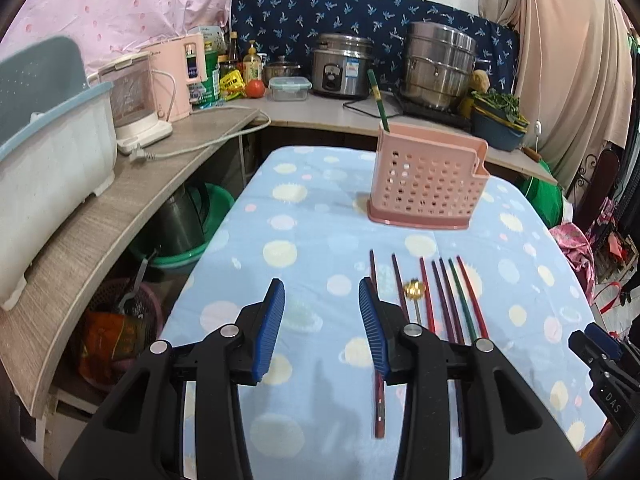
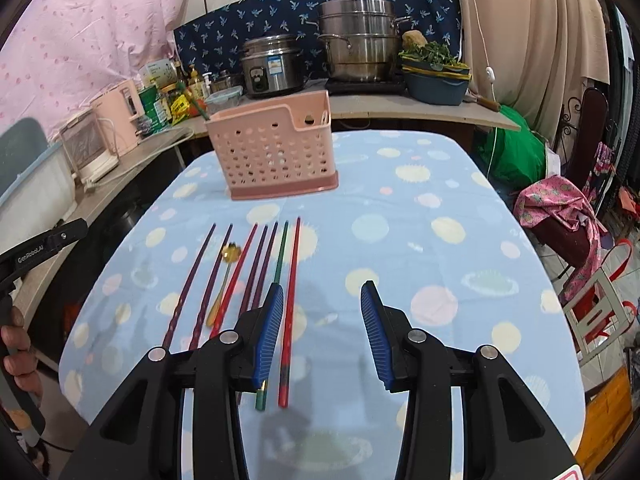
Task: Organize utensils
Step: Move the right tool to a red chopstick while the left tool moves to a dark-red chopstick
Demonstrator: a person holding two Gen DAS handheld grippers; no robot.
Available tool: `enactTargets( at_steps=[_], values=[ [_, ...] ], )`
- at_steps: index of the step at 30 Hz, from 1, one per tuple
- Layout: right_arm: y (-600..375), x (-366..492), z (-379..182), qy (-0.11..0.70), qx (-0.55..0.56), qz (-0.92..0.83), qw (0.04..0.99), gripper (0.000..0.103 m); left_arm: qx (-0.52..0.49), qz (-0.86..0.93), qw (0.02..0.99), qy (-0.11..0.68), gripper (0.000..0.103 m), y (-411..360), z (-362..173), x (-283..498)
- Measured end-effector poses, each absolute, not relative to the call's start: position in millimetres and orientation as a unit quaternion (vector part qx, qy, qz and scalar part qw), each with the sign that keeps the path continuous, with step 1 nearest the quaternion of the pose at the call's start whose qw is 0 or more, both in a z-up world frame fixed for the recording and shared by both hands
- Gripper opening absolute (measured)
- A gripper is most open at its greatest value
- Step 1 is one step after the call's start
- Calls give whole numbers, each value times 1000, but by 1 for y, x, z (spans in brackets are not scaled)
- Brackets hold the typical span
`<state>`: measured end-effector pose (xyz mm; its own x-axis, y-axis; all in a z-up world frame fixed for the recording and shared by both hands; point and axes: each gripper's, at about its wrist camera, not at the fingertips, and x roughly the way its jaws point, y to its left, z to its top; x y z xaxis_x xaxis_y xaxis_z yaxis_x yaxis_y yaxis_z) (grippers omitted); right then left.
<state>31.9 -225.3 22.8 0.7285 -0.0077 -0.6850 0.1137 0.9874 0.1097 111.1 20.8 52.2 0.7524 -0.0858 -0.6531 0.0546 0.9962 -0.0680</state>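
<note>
Several chopsticks (image 1: 440,300) in red, maroon and green lie side by side on the blue spotted tablecloth (image 1: 312,240), with a gold spoon (image 1: 416,290) among them. Beyond them stands a pink perforated holder (image 1: 428,188) with one green chopstick (image 1: 378,100) upright in it. My left gripper (image 1: 320,284) hovers open just left of the row, nothing between its pads. In the right wrist view the chopsticks (image 2: 256,264), spoon (image 2: 231,254) and holder (image 2: 276,152) appear again. My right gripper (image 2: 323,286) is open above the row's right end; a red chopstick (image 2: 292,280) lies on the cloth below the gap.
An L-shaped counter (image 1: 120,196) runs along the left and back, carrying a dish tub (image 1: 52,152), kettles, bottles, a rice cooker (image 1: 340,68) and a steamer pot (image 1: 438,68). To the table's right stands a chair with pink cloth (image 2: 560,212). A hand (image 2: 16,344) holds the left gripper.
</note>
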Motion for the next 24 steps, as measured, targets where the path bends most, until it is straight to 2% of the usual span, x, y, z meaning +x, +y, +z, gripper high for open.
enactTargets(
  at_steps=[20, 22, 24],
  values=[
    [-205, 15, -37, 423, 81, -21, 902, 37, -6, -60, 907, 416, 38, 7, -7, 83],
    [-205, 18, -41, 426, 82, -19, 901, 36, -6, -61, 905, 421, 46, 4, -11, 83],
    [-203, 21, -45, 429, 82, -18, 899, 33, -6, -62, 904, 423, 49, 2, -16, 82]
  ],
)
